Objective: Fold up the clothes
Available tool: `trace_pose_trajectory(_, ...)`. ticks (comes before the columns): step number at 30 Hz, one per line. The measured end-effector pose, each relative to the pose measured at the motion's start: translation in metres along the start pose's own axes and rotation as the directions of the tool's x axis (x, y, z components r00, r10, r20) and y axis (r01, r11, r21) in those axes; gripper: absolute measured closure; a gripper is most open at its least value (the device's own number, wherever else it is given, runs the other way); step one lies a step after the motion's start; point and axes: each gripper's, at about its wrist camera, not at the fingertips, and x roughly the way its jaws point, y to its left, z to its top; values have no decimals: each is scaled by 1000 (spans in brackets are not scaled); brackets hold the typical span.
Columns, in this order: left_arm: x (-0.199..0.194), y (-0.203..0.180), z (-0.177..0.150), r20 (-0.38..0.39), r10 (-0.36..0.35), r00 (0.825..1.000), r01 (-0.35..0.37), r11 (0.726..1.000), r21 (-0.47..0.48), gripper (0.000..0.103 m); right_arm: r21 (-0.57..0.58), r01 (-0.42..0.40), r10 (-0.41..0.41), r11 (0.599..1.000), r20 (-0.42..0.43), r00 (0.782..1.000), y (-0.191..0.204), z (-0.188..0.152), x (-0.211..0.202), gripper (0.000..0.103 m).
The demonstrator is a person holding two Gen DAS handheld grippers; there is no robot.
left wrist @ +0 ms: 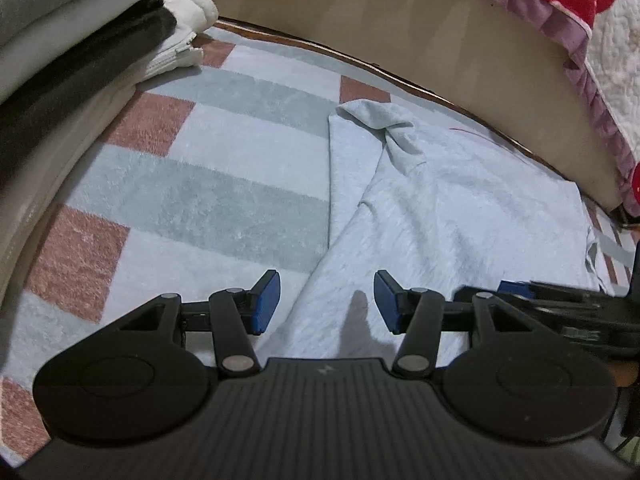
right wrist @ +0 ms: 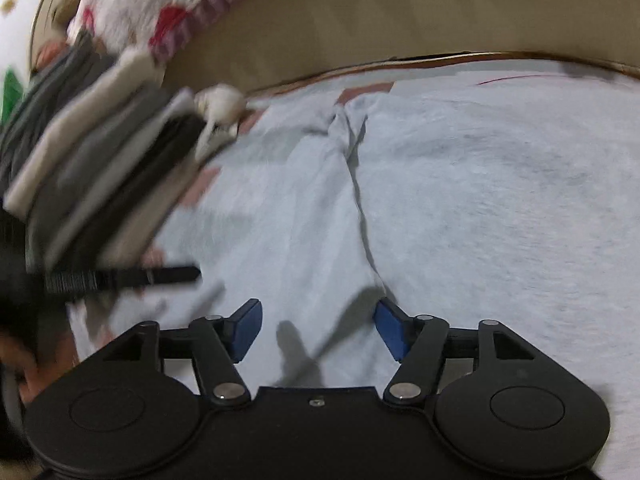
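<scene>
A pale blue garment (left wrist: 448,208) lies spread on the striped rug, one sleeve folded in with a crumpled cuff at the far end. It fills most of the right wrist view (right wrist: 460,200), which is blurred. My left gripper (left wrist: 326,300) is open and empty, low over the garment's near left edge. My right gripper (right wrist: 318,330) is open and empty over the garment's near part; it also shows at the right edge of the left wrist view (left wrist: 560,300).
A stack of folded clothes (left wrist: 60,52) stands at the left, also in the right wrist view (right wrist: 100,168). The striped rug (left wrist: 208,200) has pink, grey and white blocks. A beige bed base (left wrist: 400,20) with a quilt (left wrist: 580,12) runs along the far side.
</scene>
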Motion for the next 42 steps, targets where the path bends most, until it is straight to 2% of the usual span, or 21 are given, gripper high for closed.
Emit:
trace_pose_trajectory(1,-2,-1,0,10,5,1000,-6,1000,11,52,-54,13,-12,998,16,1000,7,1,-1,98)
trace_pose_trajectory(4,-14,-4,1,49,-25,998,24,999,39,50,-258,77,-55,963,93,994,30,10,-14,98)
trace_pose_trajectory(8,-20,-6,0,55,-115,992,113,993,33,49,-206,79,-53,975,128,990,22,51,-38,99)
trace_pose_trajectory(12,-11,-24,-7,-22,-203,979,204,973,104,49,-232,168,-164,958,36,986,-2,88,-25,98)
trace_pose_trajectory(15,-4,-49,-20,-92,-180,979,197,951,239,48,-229,254,-270,940,-41,962,-30,101,-3,93)
trace_pose_trajectory(17,2,-60,-27,-114,-135,984,164,940,299,47,-205,307,-320,930,-33,947,-41,99,-2,75)
trace_pose_trajectory(18,5,-63,-30,-120,-118,986,150,939,309,47,-176,305,-313,936,-16,950,-44,95,-9,75)
trace_pose_trajectory(20,10,-64,-32,-121,-91,988,126,939,321,47,-114,288,-287,951,25,958,-49,84,-26,50)
trace_pose_trajectory(23,18,-67,-35,-114,-20,993,62,925,375,47,-47,186,-181,981,95,979,-52,55,-60,47)
trace_pose_trajectory(26,25,-67,-34,-125,5,992,43,924,380,45,-121,97,-89,988,72,993,-37,15,-78,47)
trace_pose_trajectory(30,23,-65,-31,-87,45,995,-11,933,359,45,-368,126,-127,921,21,992,0,-39,-77,47)
trace_pose_trajectory(32,22,-60,-28,-83,25,996,4,945,328,47,-451,208,-205,868,56,977,13,-55,-67,47)
trace_pose_trajectory(33,20,-57,-27,-87,3,996,24,951,308,48,-503,274,-261,820,98,960,20,-62,-60,47)
trace_pose_trajectory(34,21,-56,-27,-95,-21,995,48,953,298,55,-562,346,-319,751,150,936,26,-69,-52,46)
trace_pose_trajectory(35,21,-55,-27,-103,-44,994,72,955,288,70,-609,385,-347,693,186,919,31,-74,-44,46)
trace_pose_trajectory(36,22,-55,-29,-118,-64,991,95,956,278,75,-637,382,-341,669,194,920,33,-75,-37,46)
trace_pose_trajectory(37,24,-55,-30,-125,-73,990,105,958,268,80,-640,364,-321,677,189,928,33,-72,-32,46)
trace_pose_trajectory(39,24,-55,-32,-122,-69,990,99,958,267,93,-617,328,-282,716,174,943,32,-64,-23,49)
trace_pose_trajectory(40,23,-53,-32,-123,-70,990,100,962,256,94,-603,327,-276,728,178,944,31,-59,-22,59)
trace_pose_trajectory(41,22,-52,-32,-124,-72,990,100,965,244,94,-585,340,-282,736,191,940,32,-53,-25,102)
trace_pose_trajectory(42,21,-50,-31,-124,-74,989,102,967,232,94,-566,353,-290,745,203,935,32,-48,-31,99)
